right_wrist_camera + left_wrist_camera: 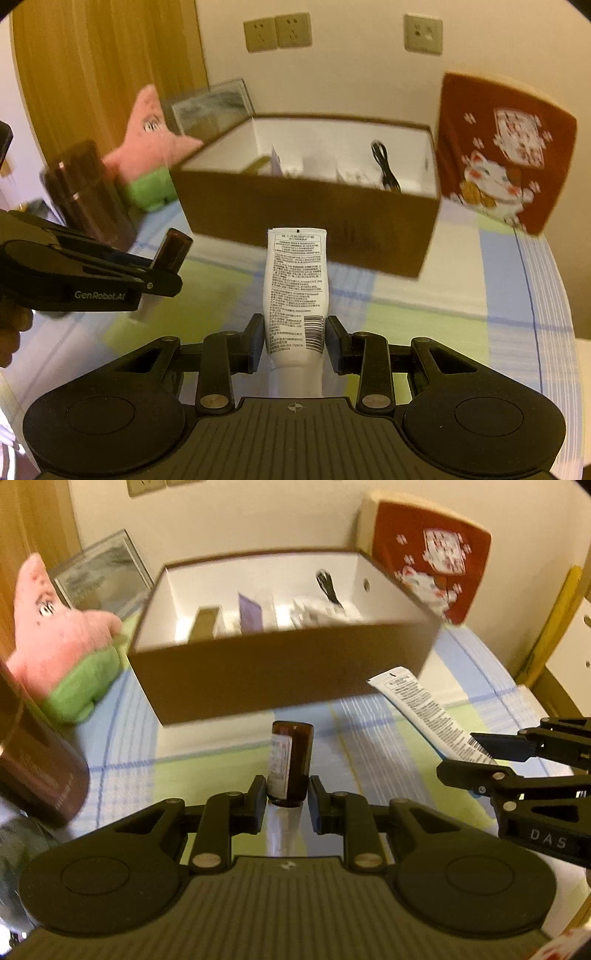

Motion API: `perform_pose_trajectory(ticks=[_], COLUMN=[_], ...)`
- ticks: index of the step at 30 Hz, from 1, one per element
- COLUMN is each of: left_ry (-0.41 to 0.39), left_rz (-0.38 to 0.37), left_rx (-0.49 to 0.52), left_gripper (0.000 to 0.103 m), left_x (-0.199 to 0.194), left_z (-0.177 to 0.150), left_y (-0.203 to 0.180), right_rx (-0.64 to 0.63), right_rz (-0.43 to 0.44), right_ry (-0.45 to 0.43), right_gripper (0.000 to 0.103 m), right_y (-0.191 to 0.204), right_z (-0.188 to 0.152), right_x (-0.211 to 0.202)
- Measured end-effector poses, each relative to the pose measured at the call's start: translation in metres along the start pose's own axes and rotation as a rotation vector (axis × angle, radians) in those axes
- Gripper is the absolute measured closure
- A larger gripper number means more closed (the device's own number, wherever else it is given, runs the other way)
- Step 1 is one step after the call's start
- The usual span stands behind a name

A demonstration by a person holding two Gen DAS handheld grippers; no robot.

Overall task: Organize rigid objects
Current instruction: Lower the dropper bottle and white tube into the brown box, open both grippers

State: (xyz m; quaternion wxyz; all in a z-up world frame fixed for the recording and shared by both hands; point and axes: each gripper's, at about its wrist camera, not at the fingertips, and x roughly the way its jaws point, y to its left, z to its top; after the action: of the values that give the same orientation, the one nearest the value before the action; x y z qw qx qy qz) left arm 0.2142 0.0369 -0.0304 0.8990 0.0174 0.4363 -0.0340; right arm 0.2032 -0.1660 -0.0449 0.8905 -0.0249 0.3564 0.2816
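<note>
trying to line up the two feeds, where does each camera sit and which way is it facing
Left wrist: sits on the left gripper, facing forward over its fingers shut on a brown bottle, toward the cardboard box; the right gripper enters at right.
Right wrist: sits on the right gripper, shut on a white tube, facing the same box; the left gripper enters at left.
Shared: box, both held items, pink star plush, red lucky-cat box.

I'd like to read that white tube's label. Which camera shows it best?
The right wrist view: the white tube stands centered between the right gripper fingers, printed side facing the camera. The left wrist view shows it only slanted at the edge, text tiny.
</note>
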Motion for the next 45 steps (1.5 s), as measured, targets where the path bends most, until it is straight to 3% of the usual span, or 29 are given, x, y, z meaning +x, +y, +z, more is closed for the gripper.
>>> perform_pose_trajectory(ticks=[12,23,33,45], left_ry=[-0.099,-0.119,-0.045,0.016], left_rz=[0.025,0.033,0.016,-0.012], left_rx=[-0.016,-0.051,-0.040,-0.019], left_gripper=[0.084,0.084,0.084,0.083], left_x=[0.005,0.047,0.105,0.156], left_z=[0.078,0.150,0.173,0.184], left_y=[0.026,0.056,0.069,0.073], right_rx=[0.023,0.101,0.176,0.252], right_rz=[0.063,0.009,-0.071,-0.099], right_ry=[-0.092,-0.099,-0.036,0.009], right_gripper=[0.071,0.071,0.071,0.071], right_y=[-0.004,-0.018,-0.034,-0.050], right_z=[0.092,0.155,0.165,0.171], right_x=[0.030,0.087,0.142,0.184])
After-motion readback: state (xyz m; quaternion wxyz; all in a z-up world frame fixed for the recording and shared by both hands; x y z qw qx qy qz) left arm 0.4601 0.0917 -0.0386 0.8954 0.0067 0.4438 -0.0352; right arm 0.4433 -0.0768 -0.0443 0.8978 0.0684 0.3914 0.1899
